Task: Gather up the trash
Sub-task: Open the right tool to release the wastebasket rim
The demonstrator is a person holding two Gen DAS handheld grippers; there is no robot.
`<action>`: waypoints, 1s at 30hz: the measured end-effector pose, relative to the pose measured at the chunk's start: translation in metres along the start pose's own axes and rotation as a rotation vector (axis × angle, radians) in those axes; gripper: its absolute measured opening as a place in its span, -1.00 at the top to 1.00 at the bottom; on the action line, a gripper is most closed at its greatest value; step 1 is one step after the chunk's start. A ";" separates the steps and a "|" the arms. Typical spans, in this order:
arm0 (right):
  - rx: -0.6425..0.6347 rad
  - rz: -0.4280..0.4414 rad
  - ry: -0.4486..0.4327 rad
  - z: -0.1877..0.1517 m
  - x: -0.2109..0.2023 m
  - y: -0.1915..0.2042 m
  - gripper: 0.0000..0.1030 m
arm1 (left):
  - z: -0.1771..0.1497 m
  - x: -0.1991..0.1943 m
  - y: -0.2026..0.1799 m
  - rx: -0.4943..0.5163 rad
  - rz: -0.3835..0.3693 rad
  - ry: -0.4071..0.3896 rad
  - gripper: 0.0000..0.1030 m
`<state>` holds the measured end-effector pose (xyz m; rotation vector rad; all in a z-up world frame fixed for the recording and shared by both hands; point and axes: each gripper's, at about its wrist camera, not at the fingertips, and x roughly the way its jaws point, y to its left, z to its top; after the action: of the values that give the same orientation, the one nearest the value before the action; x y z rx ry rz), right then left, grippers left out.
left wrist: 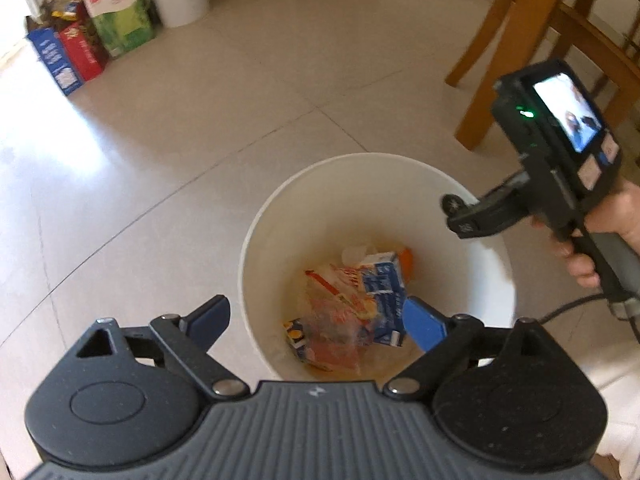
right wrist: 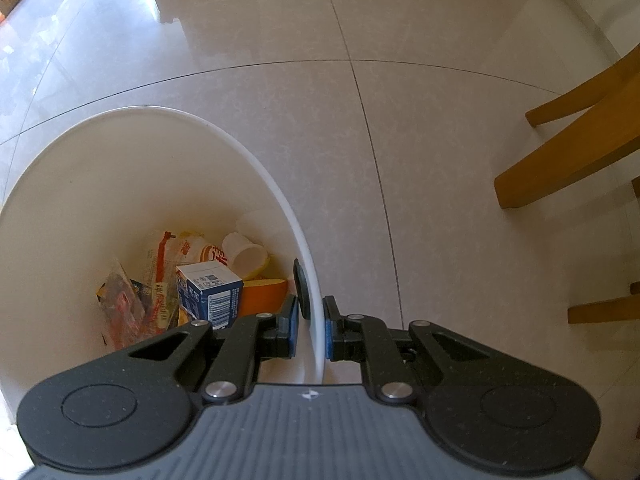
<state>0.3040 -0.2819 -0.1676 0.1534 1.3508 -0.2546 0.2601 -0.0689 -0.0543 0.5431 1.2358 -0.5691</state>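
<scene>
Left hand-held gripper (left wrist: pixel 316 322): spread wide and empty above the white bin (left wrist: pixel 276 216) | Right hand-held gripper (right wrist: pixel 311 330): pinching the bin's rim, one pad inside, one outside | Trash: blue-and-white carton (right wrist: pixel 210 294), wrappers (left wrist: pixel 340 320), white cup (right wrist: pixel 246 256) at the bin's bottom | Bin: on the tiled floor (right wrist: pixel 400 120) near wooden chair legs (right wrist: pixel 560 164)

White bucket (right wrist: pixel 168 128); blue-and-white carton (right wrist: pixel 212 296) inside; orange lid (right wrist: pixel 264 298); glossy beige tiled floor (right wrist: pixel 400 120); brown wooden chair legs (right wrist: pixel 560 160).

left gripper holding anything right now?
No: in the left wrist view the left gripper stands wide open over the white bucket, with nothing between its blue pads.
</scene>
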 end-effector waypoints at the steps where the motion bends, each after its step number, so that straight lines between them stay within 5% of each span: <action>1: 0.002 0.001 0.000 0.000 0.000 0.000 0.72 | -0.002 -0.002 0.002 -0.008 0.029 -0.006 -0.82; 5: 0.000 0.001 -0.002 0.000 0.001 -0.001 0.71 | -0.009 0.005 0.007 -0.046 0.107 0.010 -0.82; 11: -0.002 0.010 0.003 -0.001 0.001 -0.001 0.64 | -0.024 0.010 0.019 -0.170 0.083 0.044 -0.82; 16: -0.041 0.030 -0.005 -0.004 -0.002 0.006 0.12 | -0.031 0.013 0.019 -0.192 0.096 0.073 -0.82; 18: -0.068 0.010 -0.019 -0.006 -0.005 0.012 -0.29 | -0.031 0.013 0.018 -0.192 0.101 0.078 -0.82; 23: -0.091 0.034 -0.028 -0.008 -0.011 0.017 -0.63 | -0.031 0.009 0.018 -0.216 0.094 0.086 -0.87; 30: -0.060 0.034 -0.007 -0.018 -0.024 0.022 -0.75 | -0.035 0.004 0.022 -0.283 0.095 0.086 -0.89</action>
<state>0.2883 -0.2539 -0.1486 0.1254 1.3463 -0.1858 0.2506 -0.0300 -0.0651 0.3874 1.3377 -0.2862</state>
